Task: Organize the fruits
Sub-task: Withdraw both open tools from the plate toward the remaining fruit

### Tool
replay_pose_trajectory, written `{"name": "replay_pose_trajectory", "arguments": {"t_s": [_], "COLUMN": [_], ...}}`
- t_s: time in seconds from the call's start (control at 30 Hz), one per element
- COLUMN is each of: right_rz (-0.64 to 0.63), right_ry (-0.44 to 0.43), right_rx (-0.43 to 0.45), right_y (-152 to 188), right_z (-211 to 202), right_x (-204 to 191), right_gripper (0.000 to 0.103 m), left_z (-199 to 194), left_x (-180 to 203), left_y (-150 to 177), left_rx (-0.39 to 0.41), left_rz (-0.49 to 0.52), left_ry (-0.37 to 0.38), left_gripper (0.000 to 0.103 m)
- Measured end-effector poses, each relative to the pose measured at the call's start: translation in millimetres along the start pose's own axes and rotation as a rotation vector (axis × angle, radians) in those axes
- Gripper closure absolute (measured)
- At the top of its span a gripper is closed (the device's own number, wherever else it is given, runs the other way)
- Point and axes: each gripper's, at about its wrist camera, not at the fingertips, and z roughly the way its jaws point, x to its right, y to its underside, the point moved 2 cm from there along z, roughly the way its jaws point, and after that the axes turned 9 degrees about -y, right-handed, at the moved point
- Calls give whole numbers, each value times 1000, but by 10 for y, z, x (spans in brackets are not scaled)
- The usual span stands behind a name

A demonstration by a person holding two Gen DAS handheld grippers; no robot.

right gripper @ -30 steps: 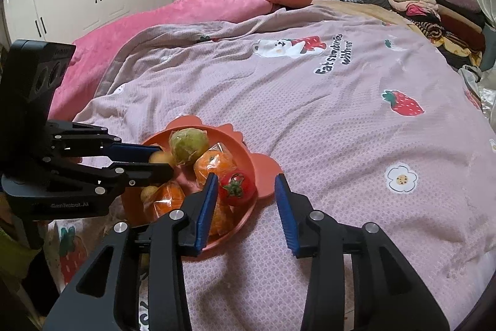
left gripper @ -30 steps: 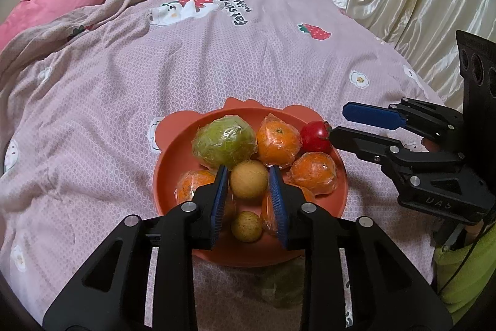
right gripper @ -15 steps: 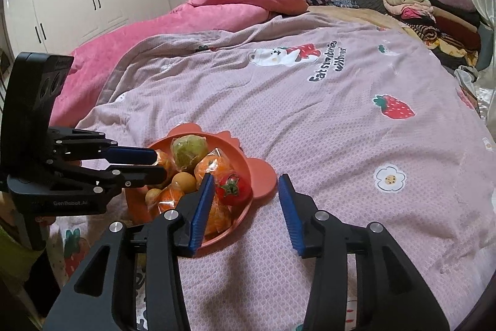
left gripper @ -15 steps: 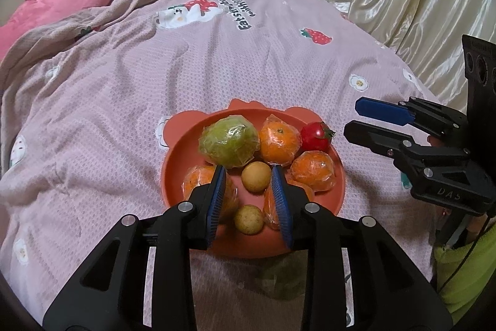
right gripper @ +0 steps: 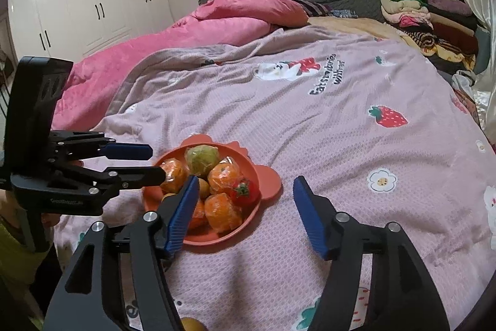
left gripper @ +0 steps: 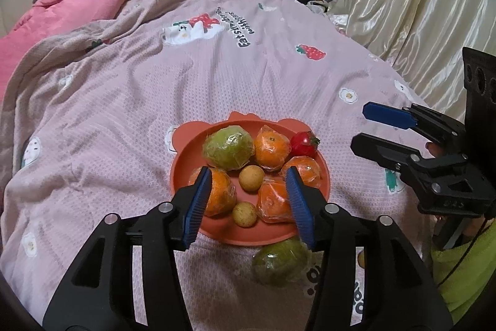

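An orange-red plate (left gripper: 186, 157) lies on the bed, holding a wrapped green fruit (left gripper: 228, 148), several wrapped oranges (left gripper: 271, 148), a red tomato (left gripper: 303, 143) and two small tan fruits (left gripper: 251, 177). My left gripper (left gripper: 248, 176) hovers over the plate's near side. Its jaws are opening and the pads touch nothing. My right gripper (right gripper: 246, 180) stands right of the plate (right gripper: 269, 185), just above the tomato (right gripper: 246, 191); its jaws are opening too and hold nothing. Each gripper shows in the other's view: the right gripper (left gripper: 362, 126), the left gripper (right gripper: 155, 163).
A second wrapped green fruit (left gripper: 280, 261) lies on the bedspread just in front of the plate. A yellowish fruit (right gripper: 190, 324) peeks in at the bottom edge. A pink duvet (right gripper: 217, 30) and folded clothes (right gripper: 427, 17) sit at the bed's far end. Curtains (left gripper: 418, 5) hang at the right.
The left gripper let go of a small tan fruit, which now rests on the plate. Both grippers' jaws spread wider, and both drew back and up a little.
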Motion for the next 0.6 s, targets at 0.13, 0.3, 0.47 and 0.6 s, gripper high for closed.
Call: {"name": "replay_pose_trajectory", "arguments": {"t_s": [0.13,0.3,0.47,0.6], "right_rz": [-23,-40,-39,-33], "right_ry": [0,-1,2,4], "right_rx": [20,47,63,73], "right_y": [-12,-14,15,46], "right_z": [-92,-215,-300,-370], "right_x": [-103,-204,-245,-257], "right_gripper": [32,26,23,21], "left_z": [-82,-170,-250,-300], "left_x": [26,42,42,38], "left_y": [15,28,43,56], "left_rx": [15,28,40,46], "left_rz": [1,-1,-8,-12], "left_ry": [-2,-3,-10,-12], "left_gripper": [56,51,46,40]}}
